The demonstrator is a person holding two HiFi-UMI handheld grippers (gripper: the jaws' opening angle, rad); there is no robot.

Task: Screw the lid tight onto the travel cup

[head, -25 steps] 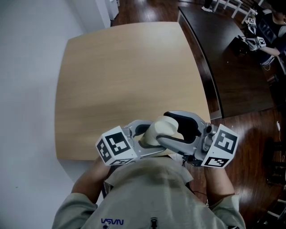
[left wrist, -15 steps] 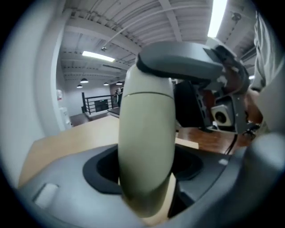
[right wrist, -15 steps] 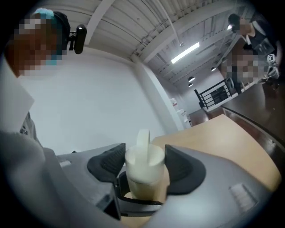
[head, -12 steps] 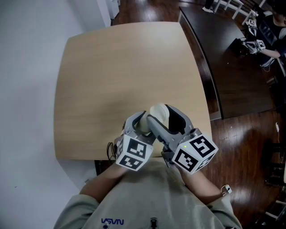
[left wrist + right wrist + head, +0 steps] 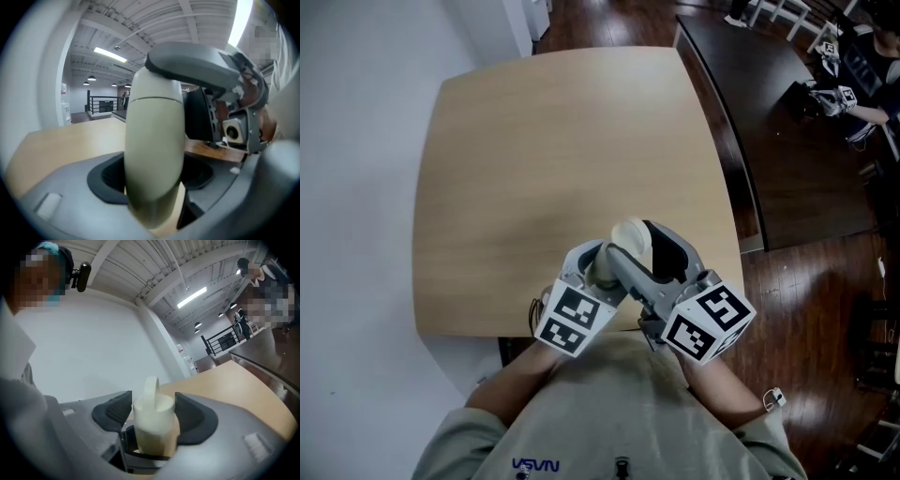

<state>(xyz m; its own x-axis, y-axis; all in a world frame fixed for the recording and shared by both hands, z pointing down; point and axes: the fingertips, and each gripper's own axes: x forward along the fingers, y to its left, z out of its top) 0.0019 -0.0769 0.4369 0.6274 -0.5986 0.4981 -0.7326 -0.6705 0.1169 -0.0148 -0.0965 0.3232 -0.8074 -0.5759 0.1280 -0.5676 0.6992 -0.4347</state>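
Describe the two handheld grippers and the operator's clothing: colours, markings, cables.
The left gripper and right gripper both have light grey moulded bodies and broad curved jaws lined with black ribbed pads. The left cube and right cube are white with black square markers. A thin dark cable loops beside the left one. The person wears a pale grey-beige short-sleeved T-shirt with blue lettering.

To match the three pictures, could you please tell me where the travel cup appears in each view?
Head view: the travel cup is low centre, near the front edge of the wooden table.
Left gripper view: it fills the centre, between the jaws.
Right gripper view: low centre, its lid between the jaws.
Shared landmark: that table.
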